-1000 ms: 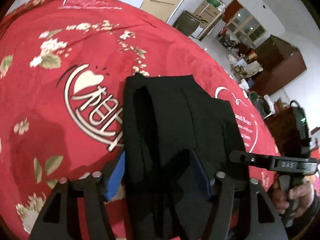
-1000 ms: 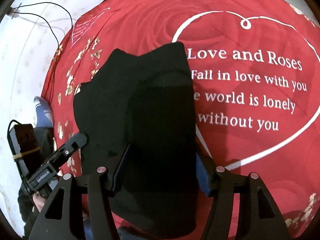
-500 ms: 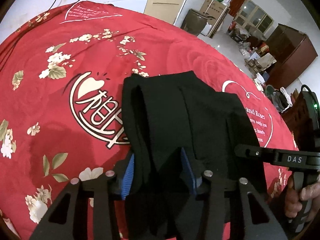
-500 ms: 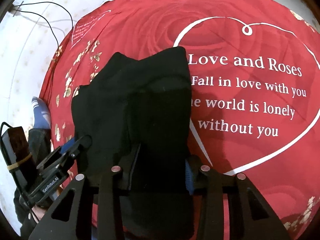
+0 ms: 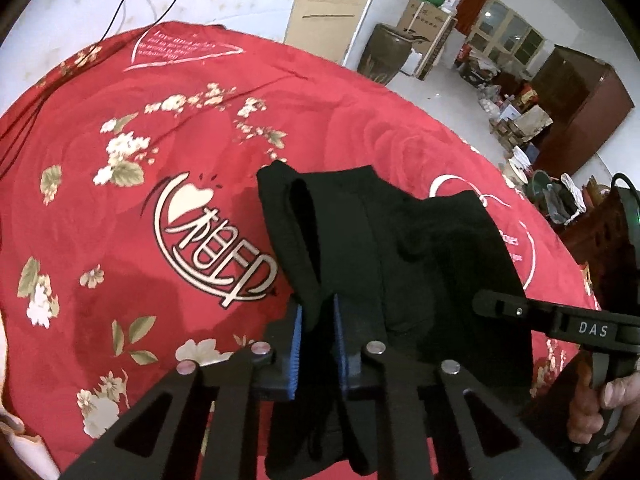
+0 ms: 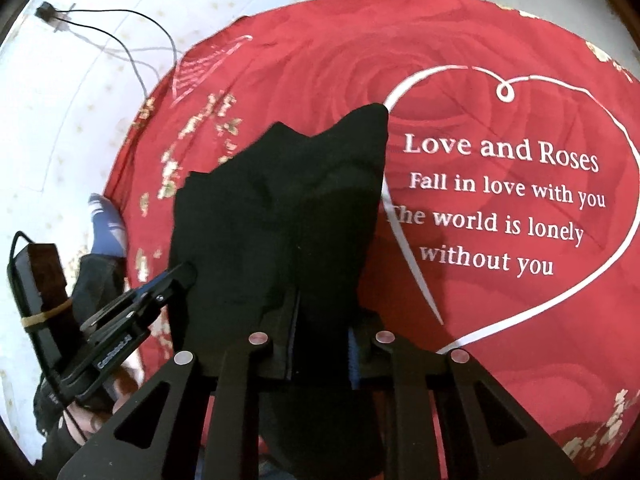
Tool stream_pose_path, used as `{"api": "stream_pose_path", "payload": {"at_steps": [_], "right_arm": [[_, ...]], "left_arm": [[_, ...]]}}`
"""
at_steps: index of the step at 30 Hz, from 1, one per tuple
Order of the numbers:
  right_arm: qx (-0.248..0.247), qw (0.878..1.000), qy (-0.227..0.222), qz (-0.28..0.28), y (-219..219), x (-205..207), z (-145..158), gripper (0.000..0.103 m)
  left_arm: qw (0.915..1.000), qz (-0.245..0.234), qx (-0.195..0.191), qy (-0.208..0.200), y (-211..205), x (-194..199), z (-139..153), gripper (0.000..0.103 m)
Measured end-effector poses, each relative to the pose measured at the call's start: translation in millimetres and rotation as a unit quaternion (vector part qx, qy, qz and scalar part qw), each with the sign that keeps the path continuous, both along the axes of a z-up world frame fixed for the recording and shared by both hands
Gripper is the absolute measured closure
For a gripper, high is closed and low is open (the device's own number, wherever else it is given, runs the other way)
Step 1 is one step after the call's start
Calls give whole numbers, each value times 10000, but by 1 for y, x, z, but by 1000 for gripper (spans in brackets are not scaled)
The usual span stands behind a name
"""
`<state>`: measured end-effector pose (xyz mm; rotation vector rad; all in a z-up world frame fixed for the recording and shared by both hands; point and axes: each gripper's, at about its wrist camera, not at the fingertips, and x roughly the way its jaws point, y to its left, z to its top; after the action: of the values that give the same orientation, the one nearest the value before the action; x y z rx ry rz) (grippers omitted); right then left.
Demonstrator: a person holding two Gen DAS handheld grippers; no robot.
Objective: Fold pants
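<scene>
Black pants (image 5: 360, 240) lie folded on a red bedspread (image 5: 120, 240) printed with flowers and a heart. My left gripper (image 5: 318, 320) is closing, and a bunched fold at the pants' near left edge is pinched between its blue pads (image 5: 297, 344). In the right wrist view the pants (image 6: 280, 208) rise in a peak in front of my right gripper (image 6: 322, 320). Its jaws are closing too, with the near right edge of the cloth squeezed between them. The left gripper (image 6: 172, 280) shows at the pants' left side.
A hand (image 5: 600, 408) holds the right gripper's handle at the right. The bedspread (image 6: 480, 80) carries white lettering beside the pants. A black cable (image 6: 120, 40) lies on the white surface beyond. A foot (image 6: 106, 220) is at the left. A brown jar (image 5: 384, 56) and a cabinet (image 5: 580, 100) stand far off.
Both grippers' jaws have narrowed from wide apart onto the black cloth. The left gripper has risen a little, and the pants' near edges are now gathered and lifted.
</scene>
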<state>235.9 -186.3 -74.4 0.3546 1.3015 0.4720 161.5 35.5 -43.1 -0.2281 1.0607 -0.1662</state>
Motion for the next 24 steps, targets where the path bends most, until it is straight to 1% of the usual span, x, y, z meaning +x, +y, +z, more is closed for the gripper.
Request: {"api": "stream_pose_path", "payload": {"at_steps": [6,9,13,17,20,23,24], "right_arm": [[198,9998,-91,6,3,-2,14,85],[317,9994,-164,-26,2,1,23,85],[516,9983,-272,-91,3,16,34,85],[667,9970,-379,-117,13,47,43,85],[760,9962,-403,-102,21,68,45,85],[725,9966,-383,-75,32,90,34,84],[720,9968,-334,-60,33,94,28,84]], "left_arm": [[9998,-139,-35,-141,-5,2,19,88],[9996,-150,-63,-238,-1,11,30,88],[9991,-219,-38,-368,5,36,45,88],[9986,-237,10,-464,17,66,56,88],[9986,-219,125,-475,29,88,54,88],[9994,-124,115,-287,43,106,37,88],[9995,-72,214,-208,47,110,27,88]]}}
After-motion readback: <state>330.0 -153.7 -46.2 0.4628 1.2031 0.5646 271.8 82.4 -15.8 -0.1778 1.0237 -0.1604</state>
